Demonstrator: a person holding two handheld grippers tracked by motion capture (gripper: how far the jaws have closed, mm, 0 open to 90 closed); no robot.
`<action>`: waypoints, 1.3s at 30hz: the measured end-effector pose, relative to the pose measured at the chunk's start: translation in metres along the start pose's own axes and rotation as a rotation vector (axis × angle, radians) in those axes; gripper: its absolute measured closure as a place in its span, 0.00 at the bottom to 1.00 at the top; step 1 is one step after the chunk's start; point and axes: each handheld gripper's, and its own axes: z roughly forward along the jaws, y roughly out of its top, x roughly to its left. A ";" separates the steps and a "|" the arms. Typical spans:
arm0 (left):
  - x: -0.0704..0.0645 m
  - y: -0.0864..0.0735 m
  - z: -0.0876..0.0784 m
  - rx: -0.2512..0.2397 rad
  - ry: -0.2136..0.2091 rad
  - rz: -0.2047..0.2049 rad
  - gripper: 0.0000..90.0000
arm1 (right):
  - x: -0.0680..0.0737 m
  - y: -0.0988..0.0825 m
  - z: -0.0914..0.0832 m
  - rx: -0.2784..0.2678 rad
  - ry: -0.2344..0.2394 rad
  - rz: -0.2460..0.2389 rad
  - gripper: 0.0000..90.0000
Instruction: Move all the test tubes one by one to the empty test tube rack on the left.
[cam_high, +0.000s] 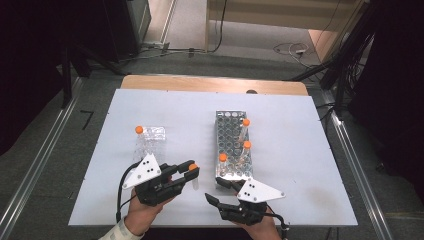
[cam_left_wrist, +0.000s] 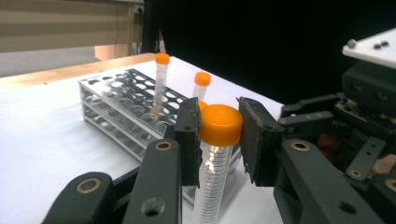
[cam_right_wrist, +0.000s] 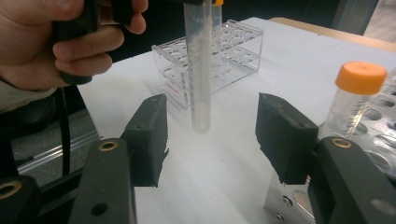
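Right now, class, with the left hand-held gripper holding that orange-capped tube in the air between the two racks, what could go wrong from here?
1. The left hand-held gripper pinches the tube only at its orange cap; the long body hangs free and could swing or slip out.
2. The open right hand-held gripper sits just below the tube's tip; either hand moving could knock it.
3. The metal rack already holds three upright tubes nearby, easy to bump.

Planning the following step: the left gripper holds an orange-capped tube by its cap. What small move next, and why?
Probably carry the tube, clamped in the left gripper, toward the clear rack: the right gripper stands open, apart from it.
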 end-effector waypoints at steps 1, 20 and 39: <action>0.001 0.001 -0.001 -0.004 0.002 0.001 0.77 | 0.000 0.000 -0.001 0.000 -0.004 -0.004 0.47; 0.024 0.011 -0.020 -0.063 0.093 -0.031 0.77 | -0.017 -0.006 -0.021 0.013 -0.077 0.024 0.41; 0.054 0.019 -0.046 -0.117 0.210 -0.076 0.77 | -0.019 -0.006 -0.021 0.015 -0.088 0.034 0.41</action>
